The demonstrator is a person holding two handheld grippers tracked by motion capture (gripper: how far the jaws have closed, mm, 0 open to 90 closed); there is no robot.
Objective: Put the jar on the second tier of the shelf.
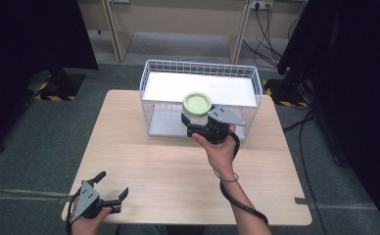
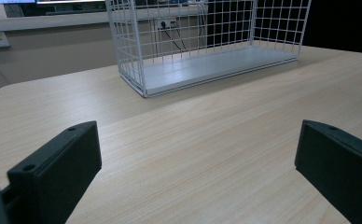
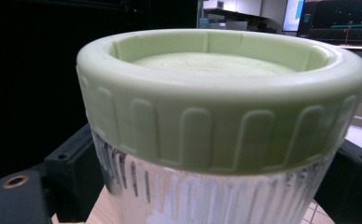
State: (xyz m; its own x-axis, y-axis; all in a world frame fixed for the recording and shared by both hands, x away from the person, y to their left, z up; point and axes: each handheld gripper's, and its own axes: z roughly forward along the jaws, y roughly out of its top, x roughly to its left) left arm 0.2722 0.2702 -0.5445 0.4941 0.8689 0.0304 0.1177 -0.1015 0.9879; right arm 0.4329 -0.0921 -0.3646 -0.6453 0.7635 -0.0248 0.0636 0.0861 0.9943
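A clear ribbed jar (image 1: 194,113) with a pale green screw lid (image 1: 197,103) is held upright over the front of the white wire basket (image 1: 154,73). My right gripper (image 1: 196,125) is shut on the jar body below the lid. In the right gripper view the lid (image 3: 216,93) looms close, with the jar (image 3: 207,196) between the black jaws. At the table's front left corner my left gripper (image 1: 113,185) stands open with nothing in it. The left gripper view looks between its spread jaws across bare wood to the basket (image 2: 137,70).
The basket has a white floor (image 1: 178,85) and sits at the back middle of the wooden table (image 1: 149,161). Grey carpet surrounds the table. Dark curtains hang at both sides, and cables (image 1: 266,34) lie on the floor behind.
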